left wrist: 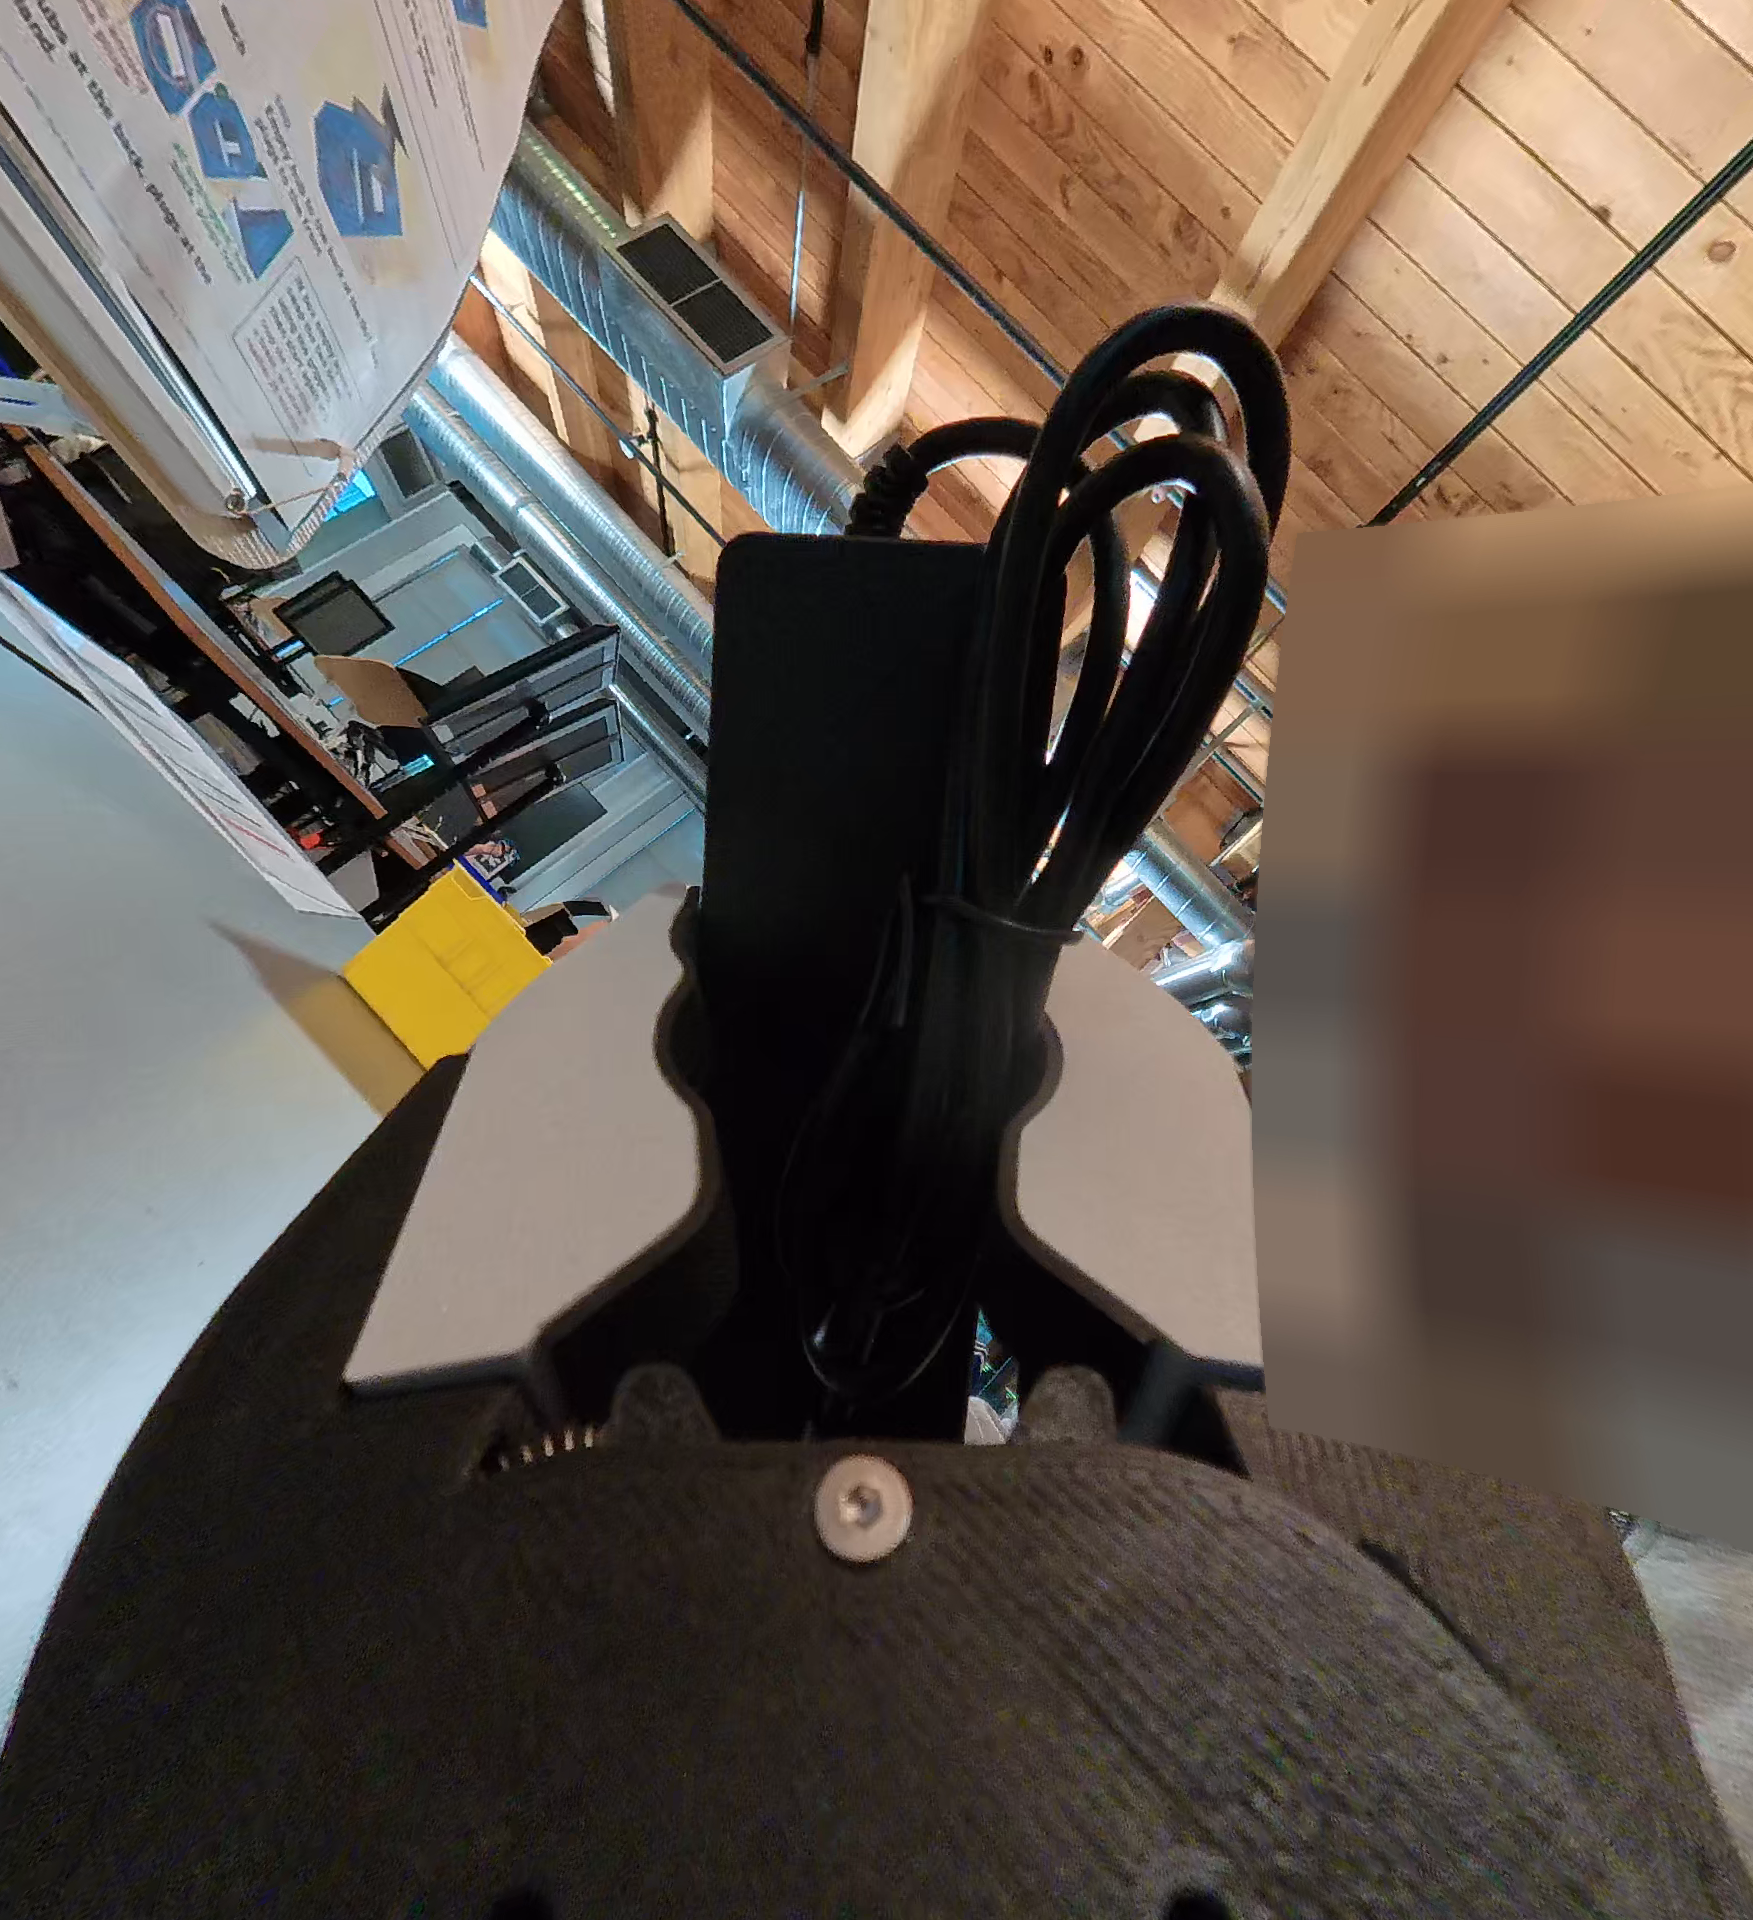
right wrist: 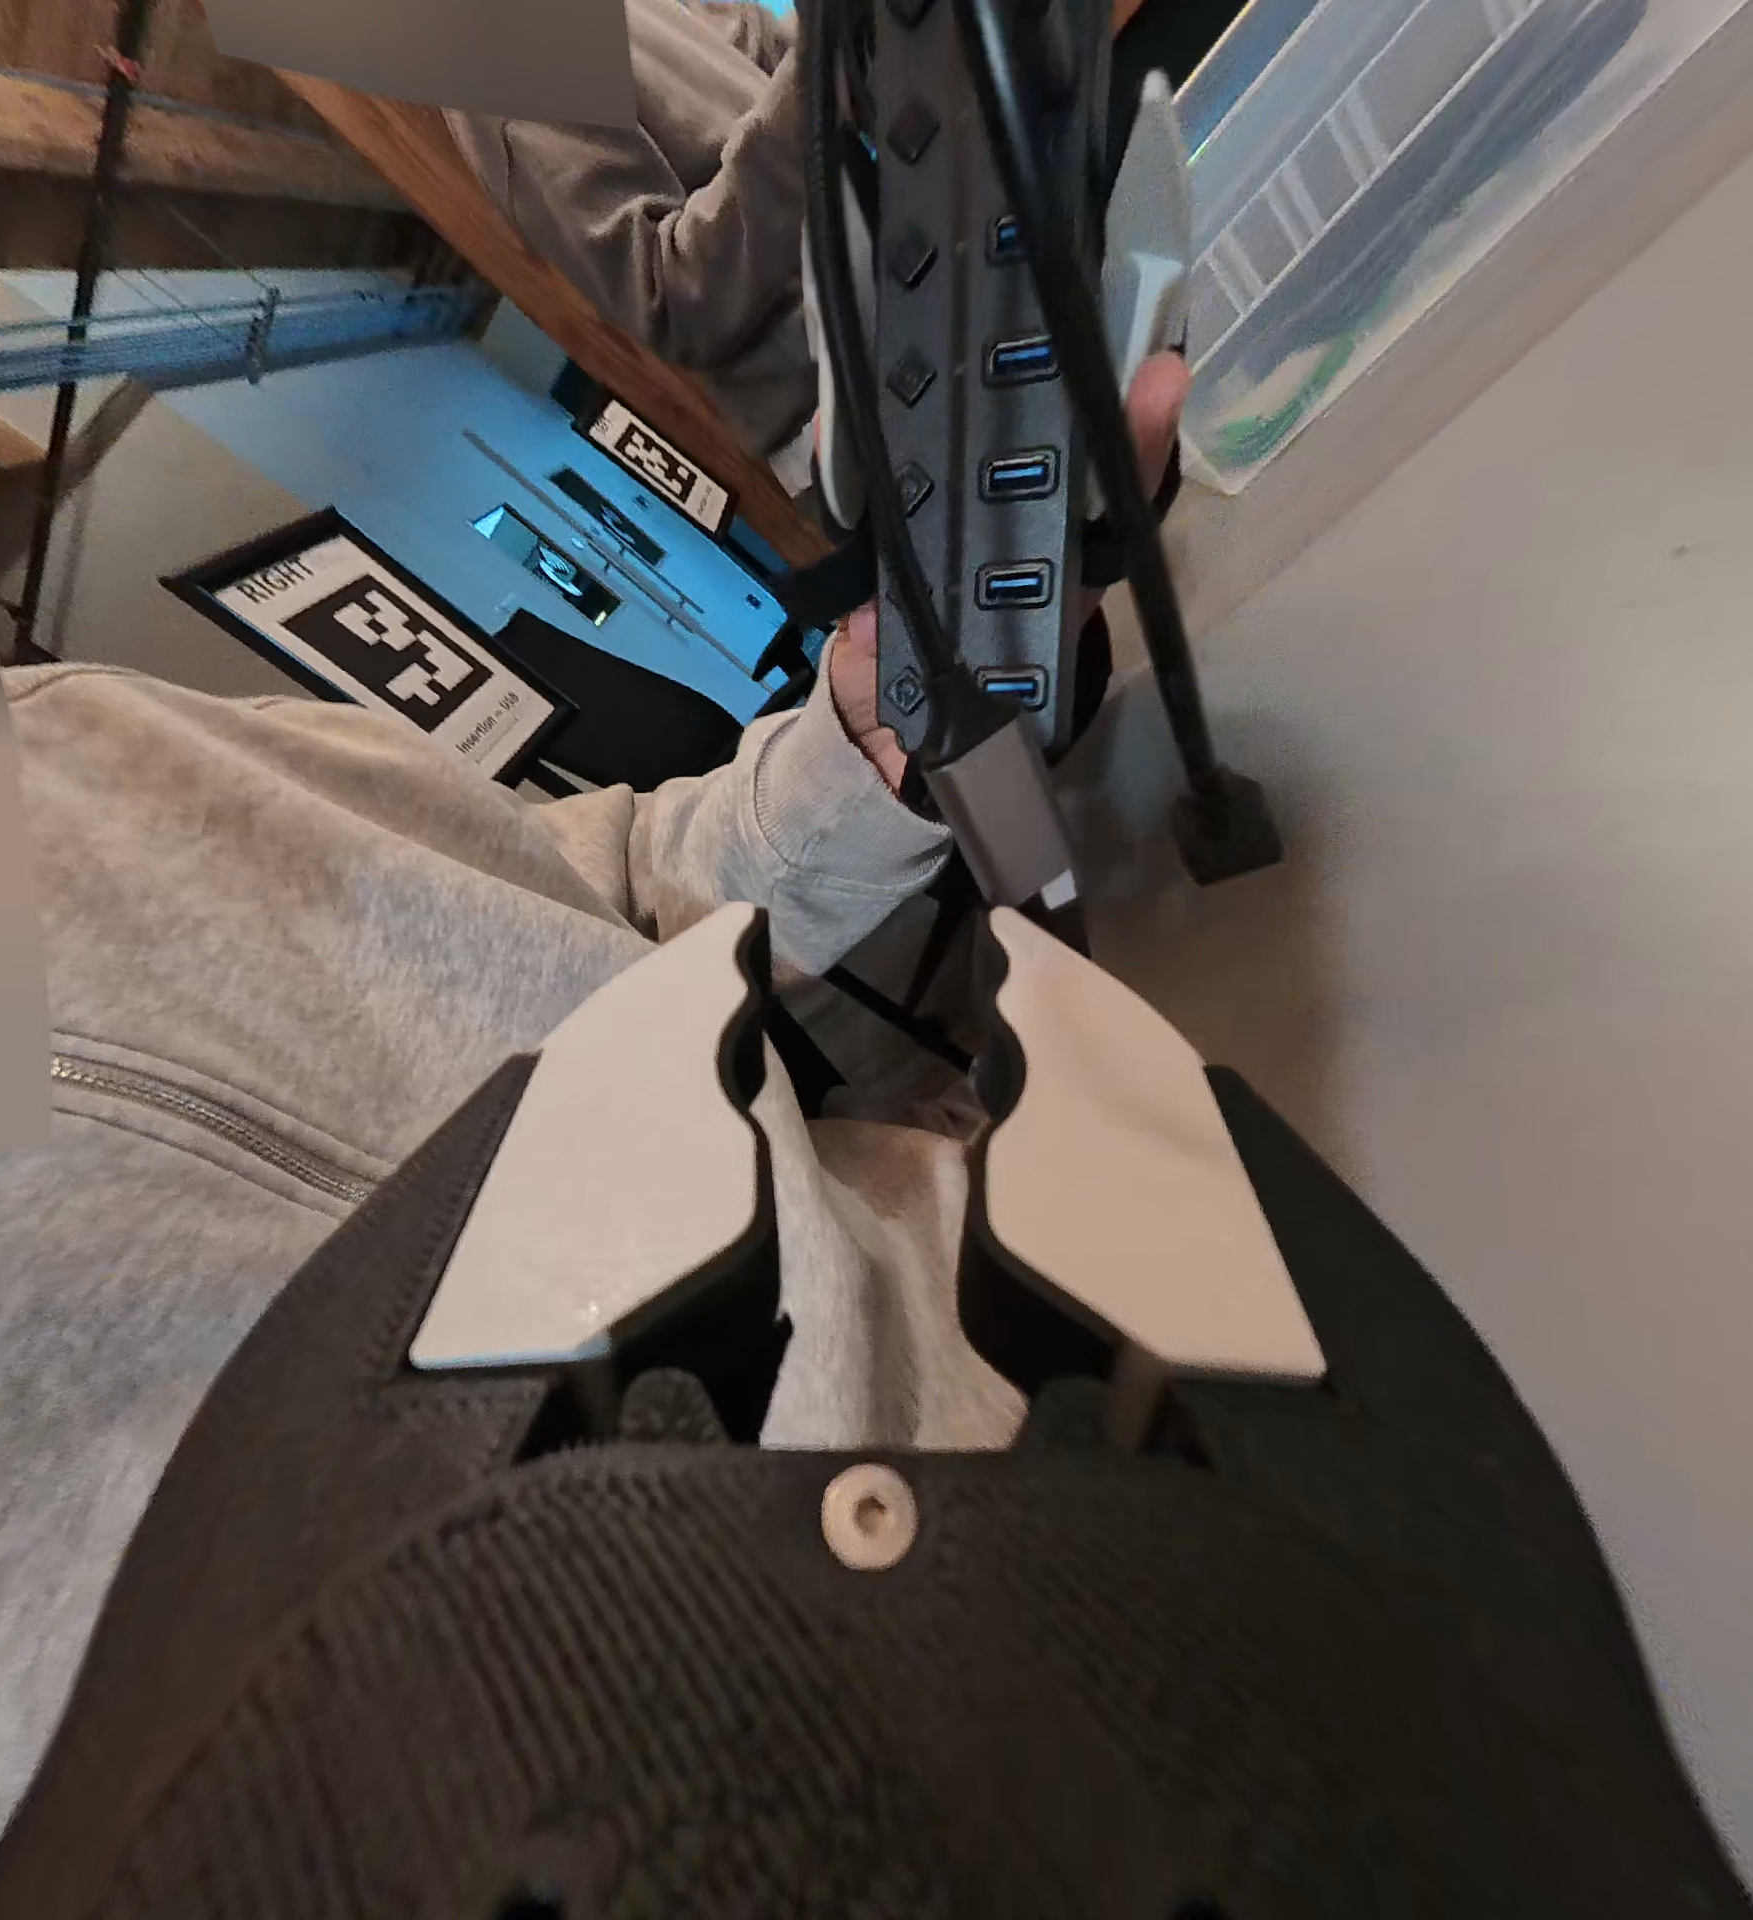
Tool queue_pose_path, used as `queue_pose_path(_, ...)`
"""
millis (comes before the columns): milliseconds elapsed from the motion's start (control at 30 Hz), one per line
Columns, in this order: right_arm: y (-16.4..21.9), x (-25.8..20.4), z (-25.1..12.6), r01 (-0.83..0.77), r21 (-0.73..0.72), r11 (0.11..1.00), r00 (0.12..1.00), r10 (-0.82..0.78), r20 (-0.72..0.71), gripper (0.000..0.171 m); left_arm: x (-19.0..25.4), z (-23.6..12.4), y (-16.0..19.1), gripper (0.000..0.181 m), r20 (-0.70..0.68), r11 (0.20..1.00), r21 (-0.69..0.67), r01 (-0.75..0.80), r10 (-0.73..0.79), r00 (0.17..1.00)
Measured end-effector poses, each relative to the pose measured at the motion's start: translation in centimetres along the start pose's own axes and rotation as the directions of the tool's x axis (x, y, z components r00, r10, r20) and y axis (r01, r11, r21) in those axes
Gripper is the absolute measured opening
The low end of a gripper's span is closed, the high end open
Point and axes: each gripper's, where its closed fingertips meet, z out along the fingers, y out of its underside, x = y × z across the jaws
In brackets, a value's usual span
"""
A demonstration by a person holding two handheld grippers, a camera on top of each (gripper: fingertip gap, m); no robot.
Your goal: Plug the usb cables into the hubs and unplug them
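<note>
Wooden ceiling planks and beams fill the upper right of the left wrist view, with silver ducting at centre left. Left claw points upward, clamped on a black power brick standing at frame centre; its black cord is bundled in loops and tied alongside. In the right wrist view, a long black USB hub with a row of blue ports hangs at upper centre, held by a hand in a grey sleeve. Black cables and a grey adapter dangle beside it. Right claw sits just below, fingers apart, holding nothing.
</note>
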Motion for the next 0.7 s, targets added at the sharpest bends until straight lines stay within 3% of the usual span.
queue_pose_path(367, -1.5, 0.4, -1.2, 0.017, 0.076, 0.997, 1.000, -0.016, -0.017, 0.035, -0.4, -0.2, -0.5, 0.062, 0.034, 1.000, 0.015, -0.026, 0.026, 0.999)
queue_pose_path(700, -7.6, 3.6, -6.7, 0.068, 0.404, 0.912, 0.986, 0.000, -0.167, 0.030, 0.2, -1.2, -1.1, 0.057, 0.094, 0.991, 0.024, -0.131, 0.129, 0.987)
